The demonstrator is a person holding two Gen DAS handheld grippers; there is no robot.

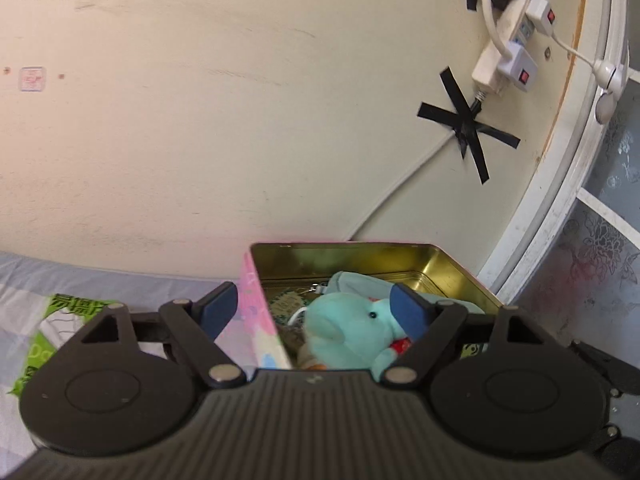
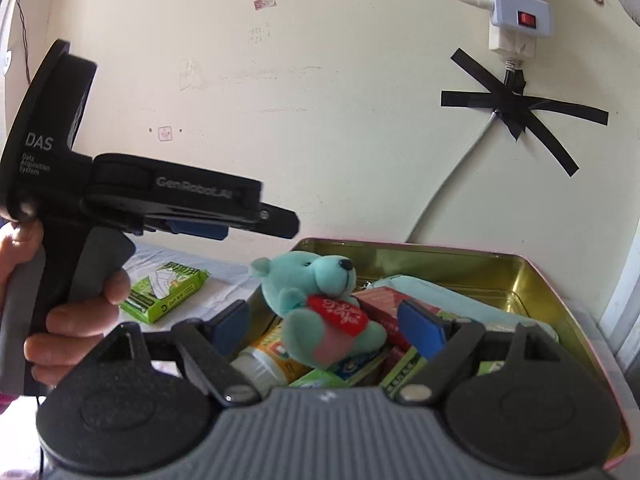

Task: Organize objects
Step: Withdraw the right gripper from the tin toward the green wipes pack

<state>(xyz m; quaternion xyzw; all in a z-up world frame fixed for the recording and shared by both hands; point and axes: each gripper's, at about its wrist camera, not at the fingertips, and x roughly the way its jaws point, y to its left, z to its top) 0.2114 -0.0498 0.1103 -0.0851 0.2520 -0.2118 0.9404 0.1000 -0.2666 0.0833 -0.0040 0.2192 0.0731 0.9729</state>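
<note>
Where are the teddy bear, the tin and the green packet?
Teddy bear point(image 2: 320, 276): right wrist view, on its face.
Tin point(image 2: 440, 266): right wrist view, on its gold inner back wall.
Green packet point(image 2: 168, 294): right wrist view, on its top face.

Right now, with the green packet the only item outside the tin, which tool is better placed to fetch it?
Left, probably. The green packet lies on the bedding just beside the open left tool, left of the tin. The open right tool sits over the teddy inside the tin.
</note>
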